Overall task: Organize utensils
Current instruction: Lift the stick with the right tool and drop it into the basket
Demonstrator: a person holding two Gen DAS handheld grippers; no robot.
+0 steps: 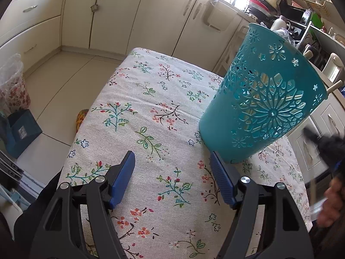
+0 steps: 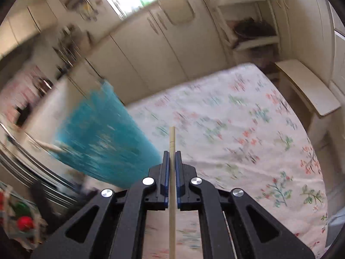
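A teal cut-out utensil holder (image 1: 265,99) stands on the floral tablecloth (image 1: 151,112). Two wooden handles (image 1: 334,86) stick out past its rim. My left gripper (image 1: 171,154) hovers open over the cloth, nothing between its blue pads, its right fingertip just left of the holder's base. In the right wrist view my right gripper (image 2: 172,152) is shut on a thin wooden stick (image 2: 172,136), which runs straight forward past the pads. The holder (image 2: 103,138) is blurred to its left. A hand (image 1: 332,202) shows at the right edge of the left wrist view.
Cream kitchen cabinets (image 1: 120,17) line the far side beyond the table. A cluttered counter (image 1: 286,13) lies behind the holder. A plastic bag (image 1: 13,82) and a blue box (image 1: 21,131) sit on the floor to the left. A pale bench (image 2: 308,88) stands beside the table.
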